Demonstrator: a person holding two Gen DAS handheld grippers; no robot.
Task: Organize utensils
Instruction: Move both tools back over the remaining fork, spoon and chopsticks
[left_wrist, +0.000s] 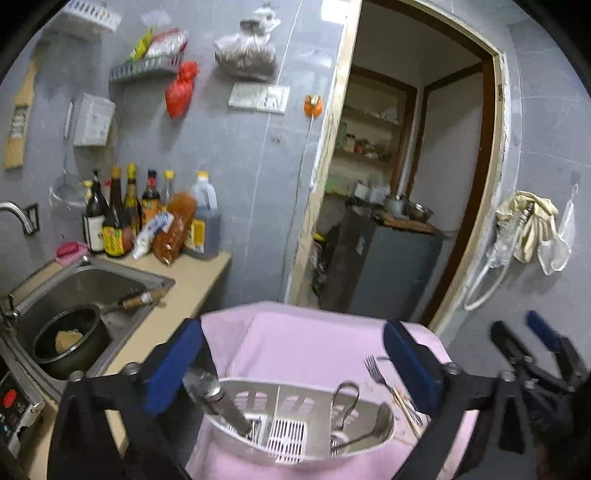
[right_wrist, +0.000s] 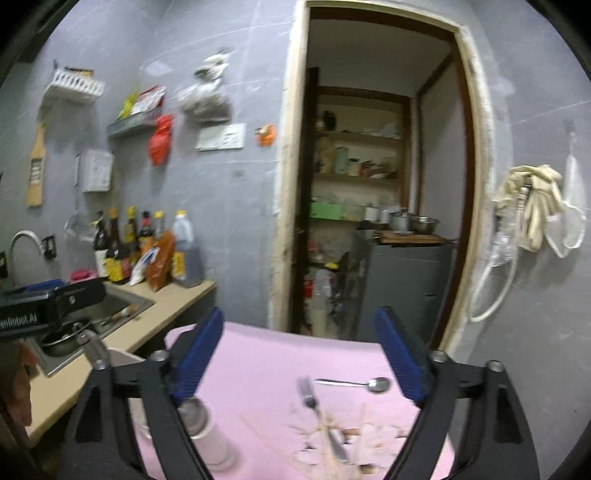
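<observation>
Both grippers empty, jaws wide apart. Left gripper (left_wrist: 291, 365) sits over the white utensil caddy (left_wrist: 295, 417), low centre of the left view; right gripper (right_wrist: 299, 362) frames the loose pieces on the pink cloth (right_wrist: 266, 354).

Loose utensils, lower centre-right of the right view: a fork (right_wrist: 308, 395), a spoon (right_wrist: 364, 384) beyond it, apart from it, and thin chopsticks (right_wrist: 328, 435) crossing the fork's handle end.

Handling, my guess: all light and stiff. Metal is slick and lies flat on soft cloth, so I'd pinch the fork or spoon across mid-handle. The chopsticks are thin and will roll; take them together if possible.

Already in the caddy: a metal-handled tool (left_wrist: 221, 402) in the left compartment, a ladle (left_wrist: 369, 428) and a wire loop handle in the right.

Hard to read: the chopstick count, blurred. The caddy's near wall is cut off at the frame bottom. I can't tell what the pale patches on the cloth under the fork are.
</observation>
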